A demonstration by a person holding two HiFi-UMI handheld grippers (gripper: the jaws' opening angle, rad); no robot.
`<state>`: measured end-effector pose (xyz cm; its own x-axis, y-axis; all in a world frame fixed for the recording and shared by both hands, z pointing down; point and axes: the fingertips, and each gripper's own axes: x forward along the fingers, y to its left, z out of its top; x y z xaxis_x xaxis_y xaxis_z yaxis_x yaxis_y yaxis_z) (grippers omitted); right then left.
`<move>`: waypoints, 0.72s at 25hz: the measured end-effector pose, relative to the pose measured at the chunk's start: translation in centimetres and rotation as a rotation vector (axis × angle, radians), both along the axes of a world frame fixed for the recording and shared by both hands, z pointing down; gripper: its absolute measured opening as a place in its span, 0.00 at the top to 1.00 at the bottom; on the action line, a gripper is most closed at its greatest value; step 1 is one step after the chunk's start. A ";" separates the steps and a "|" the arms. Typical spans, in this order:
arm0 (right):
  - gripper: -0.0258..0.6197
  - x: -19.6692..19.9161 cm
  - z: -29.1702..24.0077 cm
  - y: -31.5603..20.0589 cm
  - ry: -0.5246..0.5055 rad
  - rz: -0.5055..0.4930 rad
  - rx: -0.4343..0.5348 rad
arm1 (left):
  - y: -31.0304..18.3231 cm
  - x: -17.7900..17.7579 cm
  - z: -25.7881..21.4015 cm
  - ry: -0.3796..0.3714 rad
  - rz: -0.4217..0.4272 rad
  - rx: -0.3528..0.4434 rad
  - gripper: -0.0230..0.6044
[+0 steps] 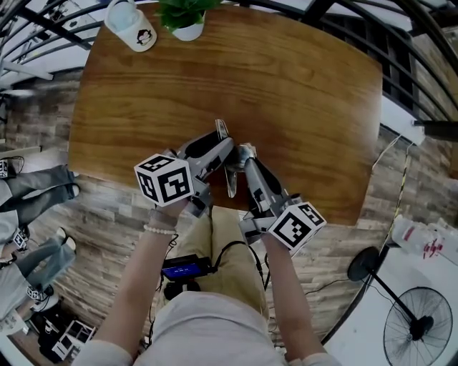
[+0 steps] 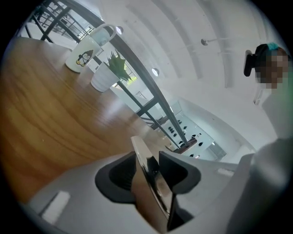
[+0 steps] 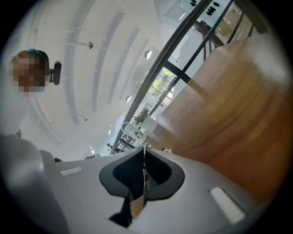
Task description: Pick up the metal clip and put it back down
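Observation:
The metal clip (image 1: 230, 179) is a shiny steel strip held between both grippers above the near edge of the wooden table (image 1: 286, 93). My left gripper (image 1: 220, 146) is shut on one leaf of it; in the left gripper view that leaf (image 2: 145, 192) stands on edge between the dark pads (image 2: 120, 176). My right gripper (image 1: 247, 154) comes in from the right and is shut on the other part. In the right gripper view the clip (image 3: 144, 183) shows only as a thin edge pinched between the jaws. Both grippers point across the table, tilted slightly down.
A white mug (image 1: 132, 27) with a penguin print and a small potted plant (image 1: 187, 21) stand at the table's far left corner. A floor fan (image 1: 418, 322) stands to the lower right. Black railings run behind the table. Someone's shoes (image 1: 43, 189) show at the left.

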<state>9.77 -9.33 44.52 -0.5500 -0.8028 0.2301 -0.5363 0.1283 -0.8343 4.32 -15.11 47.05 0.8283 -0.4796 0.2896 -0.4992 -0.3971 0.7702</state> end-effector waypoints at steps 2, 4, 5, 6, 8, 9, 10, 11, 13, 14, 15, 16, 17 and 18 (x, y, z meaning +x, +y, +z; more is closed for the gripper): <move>0.90 0.0 0.2 -0.1 0.003 0.000 -0.004 | -0.1 -0.1 0.6 -0.026 -0.009 -0.009 0.71; 0.90 0.1 0.3 -0.3 0.003 0.004 -0.005 | -0.2 -0.3 1.1 -0.047 -0.021 -0.017 0.70; 0.90 0.2 0.4 -0.4 0.003 0.008 -0.006 | -0.2 -0.4 1.3 -0.056 -0.026 -0.022 0.69; 0.90 0.2 0.5 -0.5 0.003 0.011 -0.006 | -0.2 -0.4 1.6 -0.062 -0.029 -0.027 0.69; 0.90 0.2 0.8 -0.7 0.004 0.014 -0.010 | -0.2 -0.6 2.1 -0.071 -0.036 -0.040 0.68; 0.90 0.1 1.0 -0.7 0.006 0.015 -0.014 | -0.2 -0.8 2.3 -0.074 -0.040 -0.045 0.68; 0.90 0.1 1.1 -0.8 0.008 0.017 -0.017 | -0.3 -0.8 2.5 -0.079 -0.043 -0.048 0.68; 0.90 0.1 1.3 -0.9 0.010 0.021 -0.021 | -0.5 -0.9 2.5 -0.085 -0.045 -0.048 0.68; 0.90 0.3 1.7 -1.3 0.017 0.032 -0.026 | -1.0 -0.9 2.7 -0.101 -0.046 -0.045 0.68; 0.90 0.3 1.9 -1.4 0.023 0.035 -0.029 | -1.2 -1.0 2.8 -0.111 -0.047 -0.045 0.68; 0.90 0.4 2.0 -1.4 0.028 0.038 -0.033 | -1.3 -1.0 2.9 -0.120 -0.050 -0.048 0.68; 0.90 0.4 2.1 -1.4 0.028 0.041 -0.037 | -1.3 -1.1 3.0 -0.128 -0.053 -0.052 0.68; 0.90 0.5 2.2 -1.4 0.025 0.043 -0.043 | -1.3 -1.1 3.0 -0.134 -0.055 -0.056 0.68; 0.90 0.5 2.3 -1.3 0.023 0.044 -0.048 | -1.3 -1.1 3.0 -0.137 -0.055 -0.059 0.68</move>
<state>10.24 -10.66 46.82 -0.5086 -0.8137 0.2814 -0.5597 0.0641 -0.8262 3.24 -16.39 50.08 0.7517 -0.5022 0.4274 -0.6213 -0.3220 0.7143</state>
